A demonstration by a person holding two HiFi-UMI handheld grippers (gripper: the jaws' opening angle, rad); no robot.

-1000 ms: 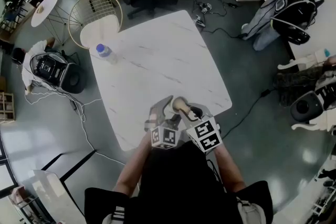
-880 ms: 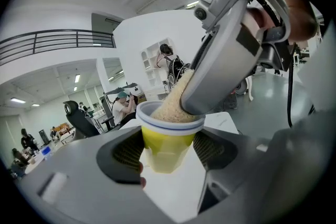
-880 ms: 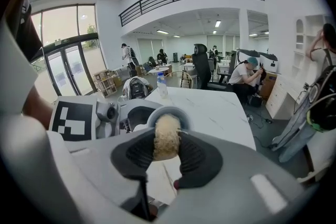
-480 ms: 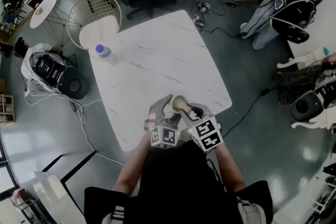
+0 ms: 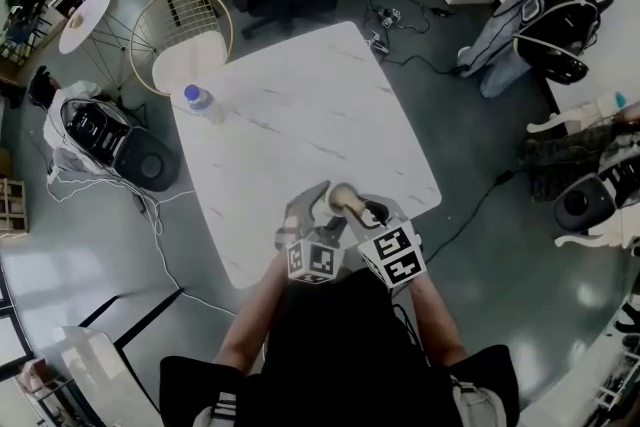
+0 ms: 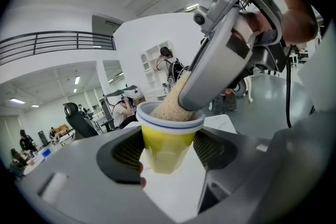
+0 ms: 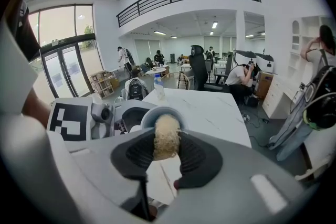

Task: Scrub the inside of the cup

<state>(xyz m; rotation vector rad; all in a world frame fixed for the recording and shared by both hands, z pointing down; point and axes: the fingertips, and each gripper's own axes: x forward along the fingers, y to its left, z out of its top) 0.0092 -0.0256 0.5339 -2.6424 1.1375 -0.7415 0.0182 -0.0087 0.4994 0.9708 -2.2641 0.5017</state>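
Left gripper point(image 6: 169, 151) clamps the yellow cup point(image 6: 167, 139), right gripper point(image 7: 167, 161) pinches the loofah scrubber point(image 7: 167, 136) inside it; shove too hard and the cup probably twists loose.

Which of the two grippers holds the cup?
The left gripper clamps the yellow cup; the right gripper holds the tan scrubber inside it.
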